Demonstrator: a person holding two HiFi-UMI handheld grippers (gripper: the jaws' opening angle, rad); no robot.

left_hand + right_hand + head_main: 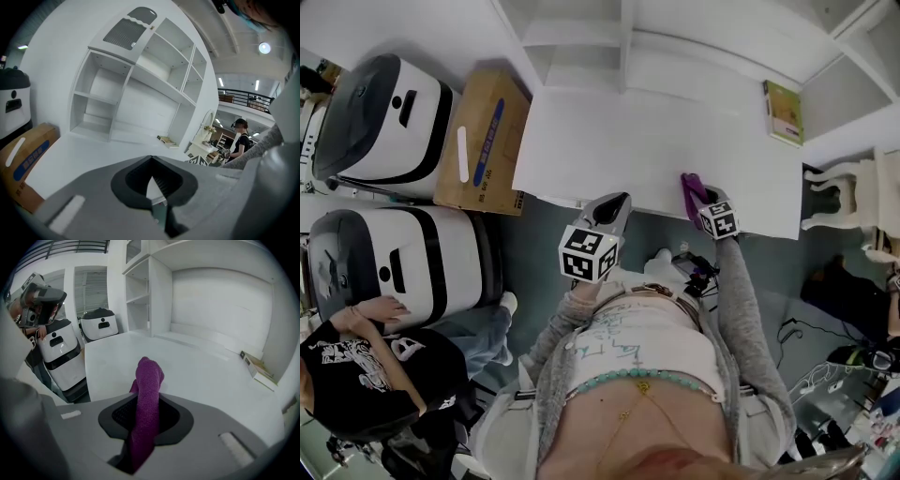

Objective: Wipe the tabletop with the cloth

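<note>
Arm outstretched, the right gripper point(695, 198) clamps a purple cloth point(147, 397) over the white tabletop's point(619, 141) near edge; the left gripper point(617, 201), jaws together, hovers just off it.

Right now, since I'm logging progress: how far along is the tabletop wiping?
Done: the purple cloth is clamped in the right hand-held gripper. In hand: it is held at the near edge of the tabletop. Left: the wiping itself; no wiped patch shows on the white surface. The left hand-held gripper is shut and empty.
</note>
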